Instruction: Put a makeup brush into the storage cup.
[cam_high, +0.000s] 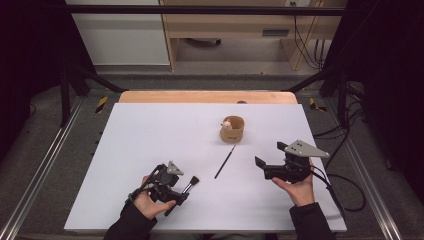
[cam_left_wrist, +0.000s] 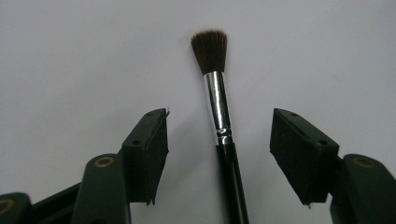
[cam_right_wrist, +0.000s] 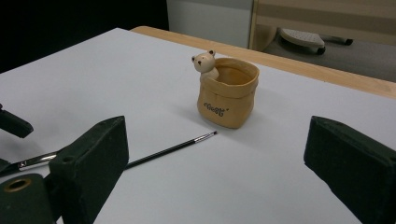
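A thick makeup brush (cam_left_wrist: 217, 98) with a dark bristle head, silver ferrule and black handle lies on the white board. It rests between the jaws of my left gripper (cam_left_wrist: 219, 140), with a gap on each side, so the pads are off it. In the high view this brush (cam_high: 192, 181) is at the front left by my left gripper (cam_high: 182, 192). A thin black brush (cam_high: 225, 162) lies mid-table, and its tip points at a tan pouch-shaped cup (cam_high: 232, 129) with a small bear figure. My right gripper (cam_high: 270, 155) is at the front right, open wide and holding nothing, facing the cup (cam_right_wrist: 228, 95) and the thin brush (cam_right_wrist: 173, 149).
The white board (cam_high: 150, 135) covers a wooden table whose far edge (cam_high: 207, 96) shows behind it. Dark frame posts and floor rails flank the table. A cable (cam_high: 345, 195) trails from my right gripper off the right edge.
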